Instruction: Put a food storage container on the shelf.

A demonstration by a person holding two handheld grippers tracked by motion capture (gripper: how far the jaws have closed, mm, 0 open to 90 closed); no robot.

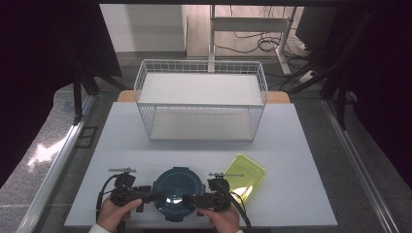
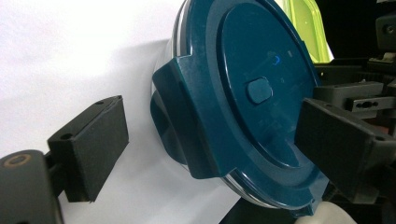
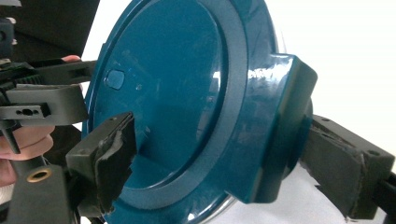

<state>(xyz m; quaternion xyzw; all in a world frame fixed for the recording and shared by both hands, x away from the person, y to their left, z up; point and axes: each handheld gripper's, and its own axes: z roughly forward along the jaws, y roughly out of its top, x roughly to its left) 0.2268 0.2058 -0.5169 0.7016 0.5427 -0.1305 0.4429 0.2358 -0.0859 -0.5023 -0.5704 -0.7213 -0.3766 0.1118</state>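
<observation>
A round container with a dark teal lid (image 1: 176, 187) sits at the table's front edge, between both grippers. My left gripper (image 1: 154, 196) comes in from its left side. In the left gripper view the jaws of the left gripper (image 2: 217, 144) stand wide apart around a side latch (image 2: 187, 116); the left jaw is clear of the container (image 2: 252, 70). My right gripper (image 1: 188, 198) reaches in from the right. Seen from the right gripper view, this gripper (image 3: 226, 165) straddles the opposite latch (image 3: 275, 126), one pad over the lid (image 3: 168, 70) and one behind the latch, spread wide.
A yellow-green rectangular lid (image 1: 245, 174) lies just right of the container. A white two-tier wire rack (image 1: 201, 99) stands at the back of the white table (image 1: 301, 145). Hands hold both grippers at the front edge.
</observation>
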